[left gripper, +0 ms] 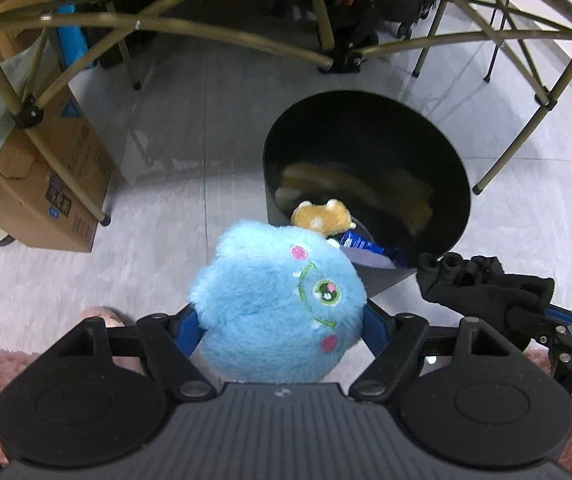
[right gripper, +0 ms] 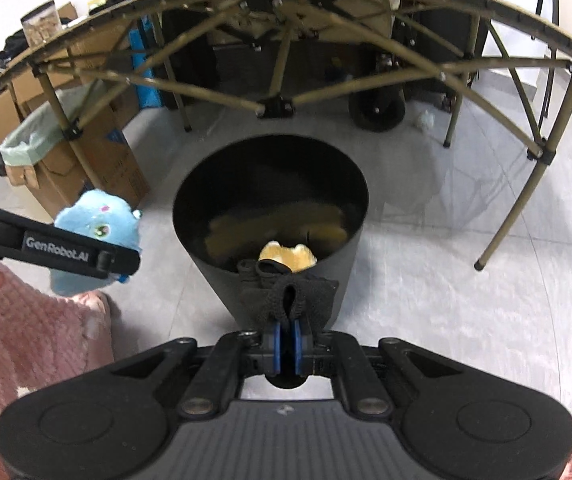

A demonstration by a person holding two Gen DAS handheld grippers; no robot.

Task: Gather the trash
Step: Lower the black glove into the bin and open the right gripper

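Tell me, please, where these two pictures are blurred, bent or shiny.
Left wrist view: the table frame bows from fisheye distortion; the bin interior is smeared, with glossy reflections; the blue plush toy is sharp. Right wrist view: the same bending; the black glove is sharp; the floor looks slightly blurred.

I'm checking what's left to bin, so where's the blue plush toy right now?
The blue plush toy is clamped in the left gripper, just short of the black bin's near rim; the right wrist view shows it left of the bin.

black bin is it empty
No, the black bin already holds an orange plush toy at its bottom, seen from the right wrist view.
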